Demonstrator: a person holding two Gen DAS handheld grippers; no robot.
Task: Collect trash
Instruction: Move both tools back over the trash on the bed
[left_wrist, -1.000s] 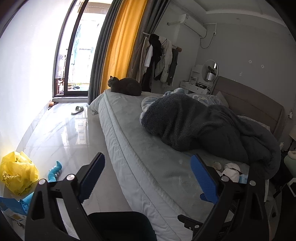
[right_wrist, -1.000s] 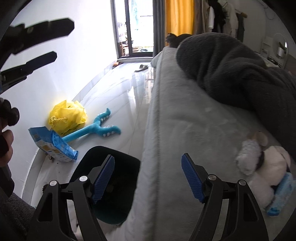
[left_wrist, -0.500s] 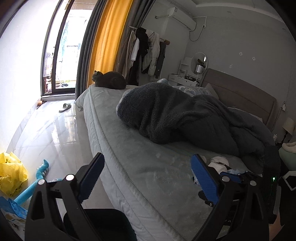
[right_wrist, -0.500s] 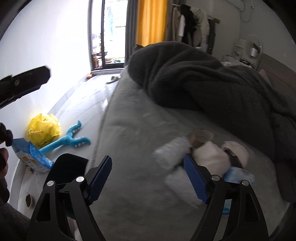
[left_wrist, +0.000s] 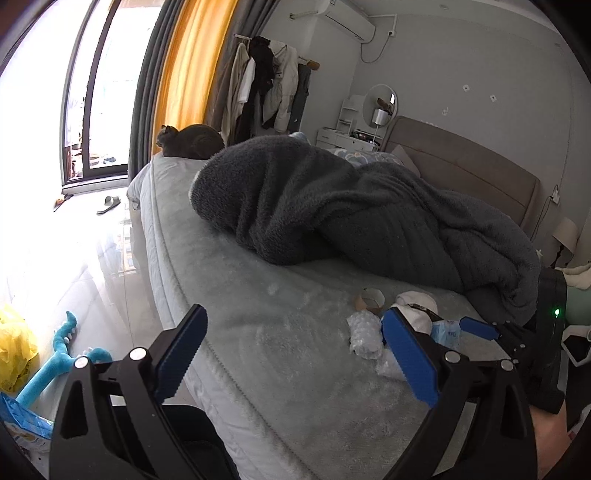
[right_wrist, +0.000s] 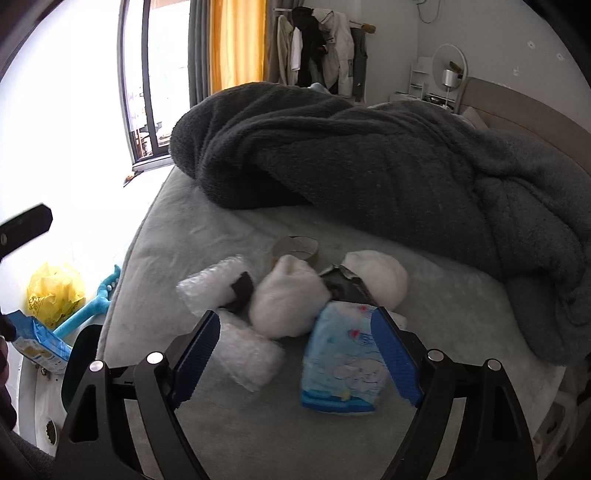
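A small pile of trash lies on the grey bed: two bubble-wrap pieces, two white fluffy wads, a cardboard tape core, a black wrapper and a blue tissue pack. My right gripper hovers just short of the pile, its jaws opening and its pads touching nothing. The left wrist view shows the same pile beyond my left gripper, which is open with nothing between its fingers. One blue finger of the right gripper reaches in from the right. A dark bin stands beside the bed.
A rumpled dark grey blanket covers the far side of the bed, close behind the pile. A cat sits at the far corner. On the floor to the left lie a yellow bag, a blue toy and a blue packet.
Both views have swung right, from the floor and bed edge toward the trash pile. The pile is now closer and centred before the right gripper, whose jaws stand wider.
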